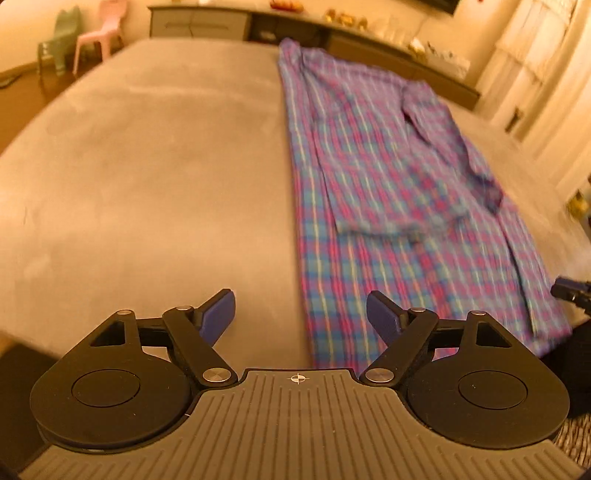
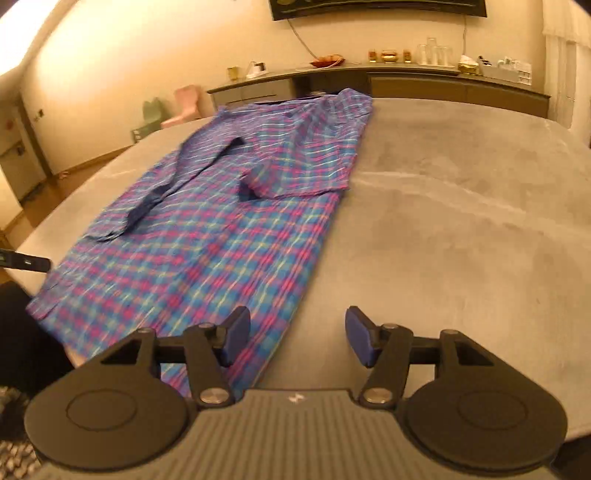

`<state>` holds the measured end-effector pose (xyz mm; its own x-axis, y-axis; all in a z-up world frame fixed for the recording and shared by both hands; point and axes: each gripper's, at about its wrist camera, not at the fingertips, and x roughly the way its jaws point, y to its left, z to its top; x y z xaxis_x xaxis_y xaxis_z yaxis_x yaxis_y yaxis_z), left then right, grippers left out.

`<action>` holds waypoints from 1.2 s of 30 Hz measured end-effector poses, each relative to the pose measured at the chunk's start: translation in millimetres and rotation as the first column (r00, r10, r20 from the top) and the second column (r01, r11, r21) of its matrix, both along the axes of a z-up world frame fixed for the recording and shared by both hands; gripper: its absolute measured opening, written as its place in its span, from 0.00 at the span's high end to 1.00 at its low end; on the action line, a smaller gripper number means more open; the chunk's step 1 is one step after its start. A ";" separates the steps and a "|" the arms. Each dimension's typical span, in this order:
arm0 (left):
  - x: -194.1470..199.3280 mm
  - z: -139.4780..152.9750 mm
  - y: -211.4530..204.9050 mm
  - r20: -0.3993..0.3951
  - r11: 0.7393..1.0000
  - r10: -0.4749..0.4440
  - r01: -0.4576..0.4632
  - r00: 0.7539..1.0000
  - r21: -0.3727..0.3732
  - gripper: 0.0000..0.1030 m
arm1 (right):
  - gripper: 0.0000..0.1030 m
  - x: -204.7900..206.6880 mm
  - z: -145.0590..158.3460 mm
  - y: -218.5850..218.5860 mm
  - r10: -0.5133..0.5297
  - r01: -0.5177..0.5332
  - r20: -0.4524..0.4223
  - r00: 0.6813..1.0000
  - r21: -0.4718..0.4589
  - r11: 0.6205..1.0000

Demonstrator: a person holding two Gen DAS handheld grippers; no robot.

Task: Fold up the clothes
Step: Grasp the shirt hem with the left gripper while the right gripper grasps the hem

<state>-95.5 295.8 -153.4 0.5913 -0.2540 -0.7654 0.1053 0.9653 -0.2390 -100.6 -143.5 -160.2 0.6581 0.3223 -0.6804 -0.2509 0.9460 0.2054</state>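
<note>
Lying flat on the wide grey suede-like bed surface [image 1: 147, 177] is the long plaid shirt in blue, pink and purple checks [image 1: 369, 206], both sleeves folded in across its body, and neither tool is gripping it. Starting with the left gripper [image 1: 301, 314]: its black arms are spreading wide, the blue pads [image 1: 221, 310] are standing well apart, and nothing is sitting between them; the bare grey surface is showing ahead of its left finger, while the shirt's near hem is running just ahead of its right finger and stretching away up and to the right. Over on the right gripper [image 2: 297, 336], the jaws are likewise standing apart and holding nothing, with one blue pad [image 2: 236, 338] hanging above the shirt's near edge and the other over plain grey surface; from this side the shirt [image 2: 221, 229] is spreading ahead and to the left, its folded sleeve cuff lying dark across the middle. Each tool is peeking into the other's view as a dark tip at the frame edge, beside the shirt's near corner. Beyond the far end of the shirt, a long low grey sideboard [image 2: 406, 85] is carrying small golden ornaments and glasses, and a pale pink plastic chair [image 1: 99, 35] is standing far off to the left.
</note>
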 end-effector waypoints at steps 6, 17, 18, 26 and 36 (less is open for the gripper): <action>-8.8 -1.6 -38.4 0.028 0.995 -0.098 0.097 0.995 0.033 0.81 | 0.90 -20.6 4.6 26.6 0.117 -0.114 0.026 0.993 -0.086 0.990; 12.7 35.4 2.1 0.007 0.950 -0.059 0.058 0.998 -0.307 1.00 | 0.96 15.2 72.1 -18.7 0.077 -0.093 0.083 0.994 0.202 0.975; 24.0 45.2 6.1 0.023 0.933 -0.048 0.053 0.999 -0.356 1.00 | 0.96 28.0 80.9 -25.1 0.065 -0.086 0.091 0.994 0.246 0.965; 210.8 84.6 -2.8 0.024 0.885 0.166 -0.139 0.986 -0.445 1.00 | 0.95 242.7 64.3 -42.6 -0.195 0.204 -0.063 0.979 0.381 0.902; 197.0 24.5 -4.9 0.090 0.941 0.163 -0.127 0.983 -0.314 0.62 | 0.53 201.1 27.3 -63.2 -0.238 0.218 0.013 0.971 0.359 0.908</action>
